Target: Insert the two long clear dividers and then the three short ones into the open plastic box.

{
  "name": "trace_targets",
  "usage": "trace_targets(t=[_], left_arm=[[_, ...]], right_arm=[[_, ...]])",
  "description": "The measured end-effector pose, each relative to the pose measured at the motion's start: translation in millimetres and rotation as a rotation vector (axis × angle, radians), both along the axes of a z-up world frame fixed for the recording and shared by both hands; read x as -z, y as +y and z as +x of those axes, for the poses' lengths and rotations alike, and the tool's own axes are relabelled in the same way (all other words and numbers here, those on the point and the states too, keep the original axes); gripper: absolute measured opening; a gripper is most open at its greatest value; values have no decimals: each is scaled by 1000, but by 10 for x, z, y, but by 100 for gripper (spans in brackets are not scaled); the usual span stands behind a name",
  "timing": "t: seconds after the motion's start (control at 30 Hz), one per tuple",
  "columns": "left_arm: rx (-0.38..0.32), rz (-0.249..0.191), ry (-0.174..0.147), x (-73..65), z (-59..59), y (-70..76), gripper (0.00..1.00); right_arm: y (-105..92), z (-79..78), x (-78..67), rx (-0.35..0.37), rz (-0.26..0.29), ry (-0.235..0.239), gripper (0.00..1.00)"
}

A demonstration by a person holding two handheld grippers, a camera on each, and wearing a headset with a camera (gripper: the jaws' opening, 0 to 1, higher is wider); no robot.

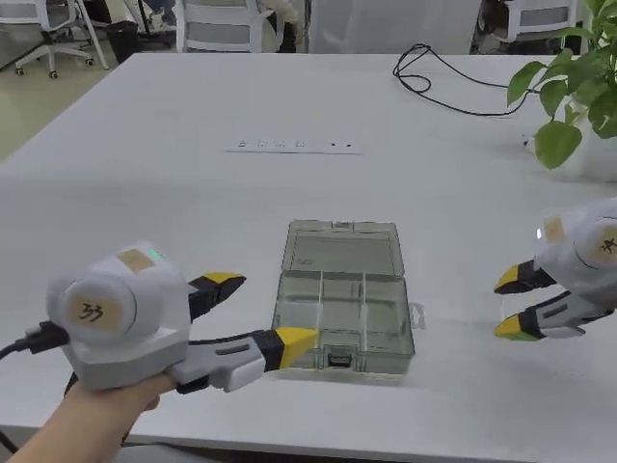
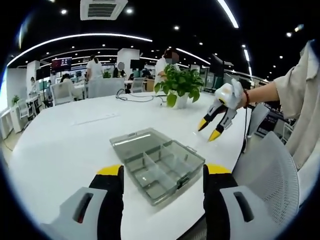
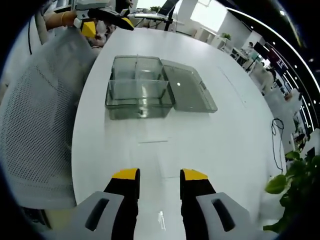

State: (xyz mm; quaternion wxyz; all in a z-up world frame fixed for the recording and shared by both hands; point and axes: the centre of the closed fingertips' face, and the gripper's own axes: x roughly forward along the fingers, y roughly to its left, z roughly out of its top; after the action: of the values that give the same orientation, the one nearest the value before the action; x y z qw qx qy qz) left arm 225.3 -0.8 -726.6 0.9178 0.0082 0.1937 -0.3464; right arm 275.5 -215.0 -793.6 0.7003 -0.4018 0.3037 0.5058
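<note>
**Inspector:** Item under examination?

**Assistant:** A shallow rectangular plastic box (image 1: 342, 318), smoke-tinted, clear and rigid. It sits on the smooth matte white table (image 1: 164, 193), near the front edge. Its flat hinged lid (image 1: 342, 249) lies open, folded back on the far side.

**Inspector:** Interior?

**Assistant:** Thin clear upright dividers (image 1: 321, 294) split the tray into compartments. I cannot count the separate pieces through the glare.

**Inspector:** Grippers?

**Assistant:** The left gripper (image 1: 265, 311) has a pale grey moulded shell and black fingers with yellow tips, and is held in a hand (image 1: 92, 424). Its jaws are spread wide with nothing between them. One tip is just beside the box's near left corner, and I cannot tell whether it touches. The right gripper (image 1: 506, 305) is of the same build and hovers well to the right of the box, jaws parted and empty.

**Inspector:** Surroundings?

**Assistant:** There is a leafy green plant (image 1: 569, 87) at the far right. A looped black cable (image 1: 434, 77) lies beside it, and a thin flat white strip (image 1: 294, 146) lies beyond the lid.
</note>
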Motion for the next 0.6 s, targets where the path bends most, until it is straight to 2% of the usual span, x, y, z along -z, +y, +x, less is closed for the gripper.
trace_targets(t=[0.17,0.2,0.6], left_arm=[[-16,-99,32,-39,20,-62,57],[-16,-120,38,-48,24,-74,56],[-3,-227,78,-103,4,-196,42]], right_arm=[[201,14,-152,-29,49,-56,32],[213,40,-117,-35,57,-63,32],[782,-25,-443,-122,159,-145,32]])
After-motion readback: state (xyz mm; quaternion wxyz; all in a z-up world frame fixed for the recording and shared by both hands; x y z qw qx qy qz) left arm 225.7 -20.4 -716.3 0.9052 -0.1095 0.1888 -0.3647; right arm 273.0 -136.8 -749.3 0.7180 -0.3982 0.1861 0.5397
